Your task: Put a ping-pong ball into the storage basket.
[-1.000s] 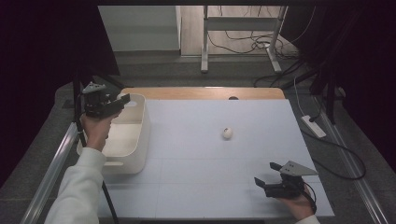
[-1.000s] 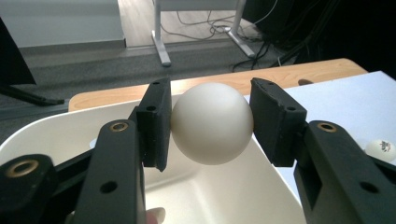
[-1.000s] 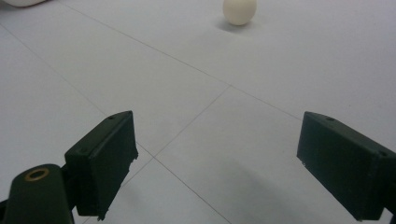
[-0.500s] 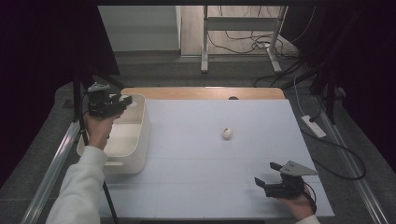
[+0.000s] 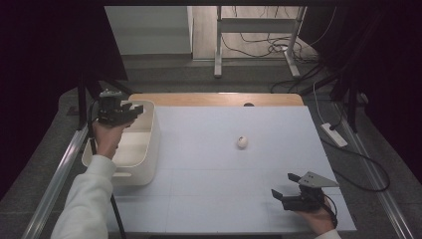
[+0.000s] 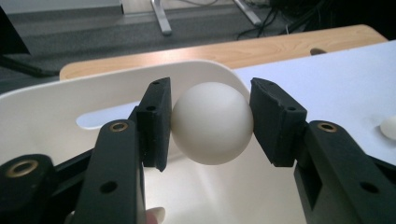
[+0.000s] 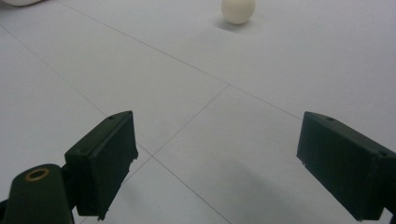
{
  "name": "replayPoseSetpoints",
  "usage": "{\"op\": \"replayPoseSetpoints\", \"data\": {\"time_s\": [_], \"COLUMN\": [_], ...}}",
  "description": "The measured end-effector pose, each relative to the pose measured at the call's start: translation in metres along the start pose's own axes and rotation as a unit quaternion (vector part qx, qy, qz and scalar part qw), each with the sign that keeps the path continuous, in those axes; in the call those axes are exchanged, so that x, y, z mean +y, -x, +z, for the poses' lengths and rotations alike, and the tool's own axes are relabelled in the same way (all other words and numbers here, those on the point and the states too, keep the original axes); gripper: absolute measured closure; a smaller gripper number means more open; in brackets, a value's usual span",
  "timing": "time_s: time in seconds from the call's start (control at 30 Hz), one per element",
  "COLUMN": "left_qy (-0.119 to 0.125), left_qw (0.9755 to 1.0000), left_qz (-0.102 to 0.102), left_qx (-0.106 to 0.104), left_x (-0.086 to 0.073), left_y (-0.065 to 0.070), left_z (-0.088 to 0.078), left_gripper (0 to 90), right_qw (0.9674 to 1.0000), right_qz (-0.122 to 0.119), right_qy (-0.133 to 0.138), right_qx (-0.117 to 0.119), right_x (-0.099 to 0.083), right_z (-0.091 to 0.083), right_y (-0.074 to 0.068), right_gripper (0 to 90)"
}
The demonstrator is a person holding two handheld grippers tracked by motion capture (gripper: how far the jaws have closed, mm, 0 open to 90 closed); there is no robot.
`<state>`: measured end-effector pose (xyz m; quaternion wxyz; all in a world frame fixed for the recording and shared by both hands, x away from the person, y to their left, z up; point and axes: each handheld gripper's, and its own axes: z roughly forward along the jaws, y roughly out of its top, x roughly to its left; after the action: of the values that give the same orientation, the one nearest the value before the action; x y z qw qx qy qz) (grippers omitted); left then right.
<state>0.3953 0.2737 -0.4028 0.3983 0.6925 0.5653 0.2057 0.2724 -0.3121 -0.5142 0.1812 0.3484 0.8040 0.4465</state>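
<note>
White ball (image 6: 212,123) sits pinched between the left gripper's (image 6: 210,123) two pads, above the white bin (image 6: 56,121) whose far wall rises just behind it. Beyond the right gripper's (image 7: 217,158) spread, empty jaws, a second ball (image 7: 238,10) lies on the table (image 7: 280,74), nothing between.

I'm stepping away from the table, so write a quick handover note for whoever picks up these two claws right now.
Left claw: shut on a white ball, held over the white bin at the table's left edge.
Right claw: open, nothing between its jaws, low over the white table at the near right.
A second white ball lies loose mid-table, ahead of the right claw.
Done: first ball picked up and brought to the bin.
Left: probably release it into the bin, then fetch the second ball.
</note>
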Motion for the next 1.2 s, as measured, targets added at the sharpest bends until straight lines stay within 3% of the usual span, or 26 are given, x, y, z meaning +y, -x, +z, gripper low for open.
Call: {"op": "replayPoseSetpoints", "data": {"time_s": [0.2, 0.63, 1.1, 1.2], "left_qy": [-0.029, -0.064, -0.058, -0.048], "left_qw": [0.9995, 0.9976, 0.998, 0.9986], "left_qz": [0.013, 0.02, 0.017, 0.003], "left_qx": [0.008, 0.015, 0.02, 0.022], "left_x": [-0.001, -0.003, -0.003, -0.002], "left_y": [0.001, 0.002, 0.002, 0.001], "left_z": [0.006, 0.015, 0.013, 0.011], "left_gripper": [51.1, 50.9, 49.5, 35.9], "right_qw": [1.0, 1.0, 1.0, 1.0], "right_qz": [0.0, -0.004, -0.004, -0.002], "right_qy": [0.0, -0.003, -0.001, -0.002], "right_qx": [0.0, 0.002, 0.002, 0.002], "right_x": [0.0, 0.0, 0.0, 0.0], "right_z": [0.0, 0.001, 0.001, 0.001], "right_y": [0.0, -0.001, -0.001, -0.001], "right_gripper": [11.7, 11.8, 11.9, 11.9]}}
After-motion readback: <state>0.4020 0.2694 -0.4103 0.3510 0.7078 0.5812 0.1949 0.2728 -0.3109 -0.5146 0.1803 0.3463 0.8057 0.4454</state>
